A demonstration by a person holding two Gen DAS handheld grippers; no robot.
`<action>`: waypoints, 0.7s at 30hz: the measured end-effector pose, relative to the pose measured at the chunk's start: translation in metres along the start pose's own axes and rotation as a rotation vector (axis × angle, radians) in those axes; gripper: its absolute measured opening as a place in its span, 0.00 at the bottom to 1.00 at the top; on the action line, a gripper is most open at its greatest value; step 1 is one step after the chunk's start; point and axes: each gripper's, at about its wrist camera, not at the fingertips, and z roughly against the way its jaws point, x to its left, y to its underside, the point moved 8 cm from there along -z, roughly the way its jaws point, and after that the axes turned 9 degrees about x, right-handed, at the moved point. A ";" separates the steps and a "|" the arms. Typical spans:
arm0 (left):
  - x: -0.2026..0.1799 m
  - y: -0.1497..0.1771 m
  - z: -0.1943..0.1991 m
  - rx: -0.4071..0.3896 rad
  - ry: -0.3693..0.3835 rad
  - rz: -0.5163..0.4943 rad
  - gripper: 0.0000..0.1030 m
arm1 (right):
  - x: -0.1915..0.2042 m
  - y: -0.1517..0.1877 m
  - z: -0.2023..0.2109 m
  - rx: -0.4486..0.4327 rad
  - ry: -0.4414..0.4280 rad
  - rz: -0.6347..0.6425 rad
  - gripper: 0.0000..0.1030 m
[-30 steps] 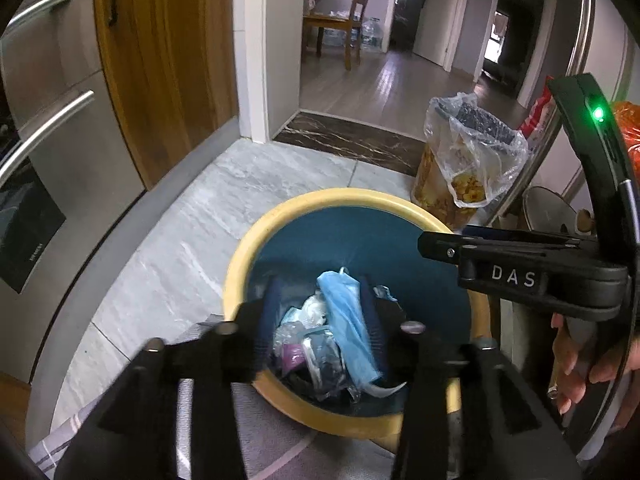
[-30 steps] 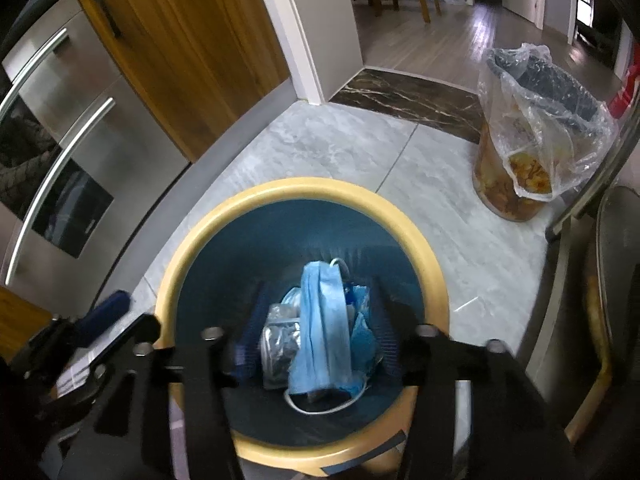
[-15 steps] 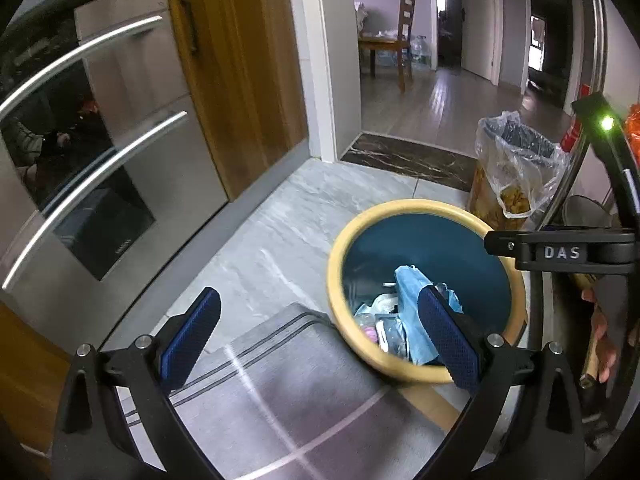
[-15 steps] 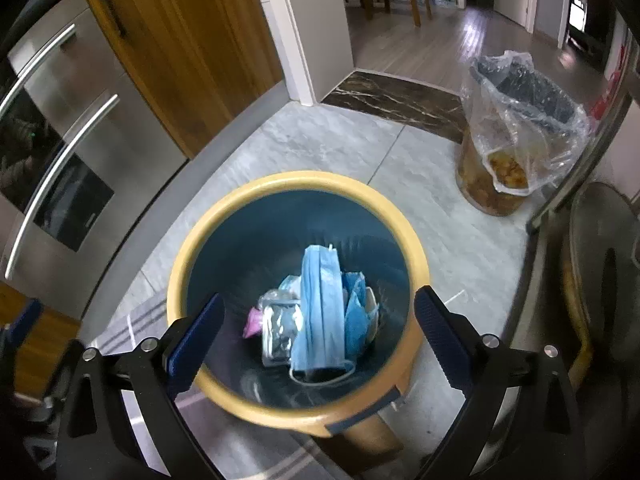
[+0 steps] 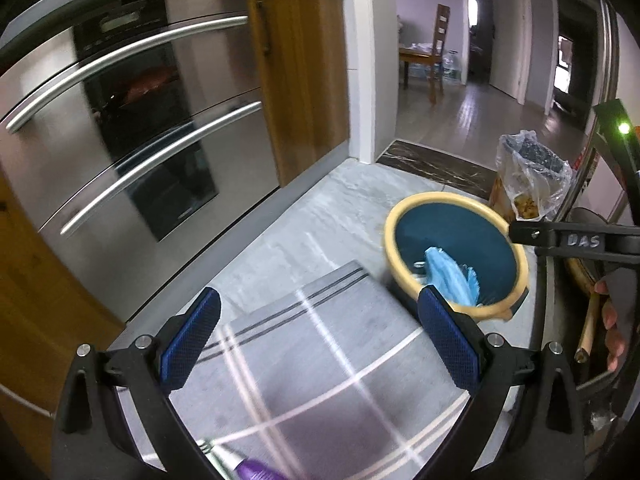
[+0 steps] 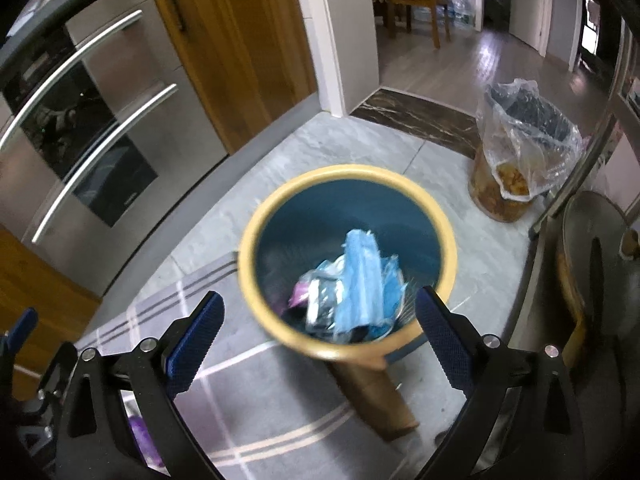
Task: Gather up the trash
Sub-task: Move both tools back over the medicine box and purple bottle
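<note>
A: What is in the bin?
B: A soft blue face mask, pleated cloth, lies on top of the trash. Its long axis runs from the near rim toward the far rim. Beside it, on its left in the right wrist view, there is a crinkled silver foil wrapper and a small pink piece.
A: And the bin itself?
B: The wastebasket is round, dark teal inside with a smooth yellow rim. It stands on grey stone floor tiles, touching the edge of a grey mat with pale stripes.
A: The grippers?
B: The right gripper is spread wide and holds nothing; its blue textured pads frame the bin. The left gripper is also wide apart and empty, above the mat.
A: Farther away?
B: A bucket lined with a clear plastic bag, and a steel oven with long bar handles.
</note>
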 end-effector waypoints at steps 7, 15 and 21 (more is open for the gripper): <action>0.045 0.047 0.024 0.040 -0.012 0.068 0.95 | 0.040 0.032 0.017 -0.010 -0.032 0.061 0.93; 0.104 0.100 0.047 0.063 -0.062 0.200 0.95 | 0.097 0.073 0.019 0.010 -0.052 0.188 0.93; 0.137 0.124 0.049 0.061 -0.118 0.238 0.95 | 0.137 0.095 0.008 0.028 -0.062 0.262 0.93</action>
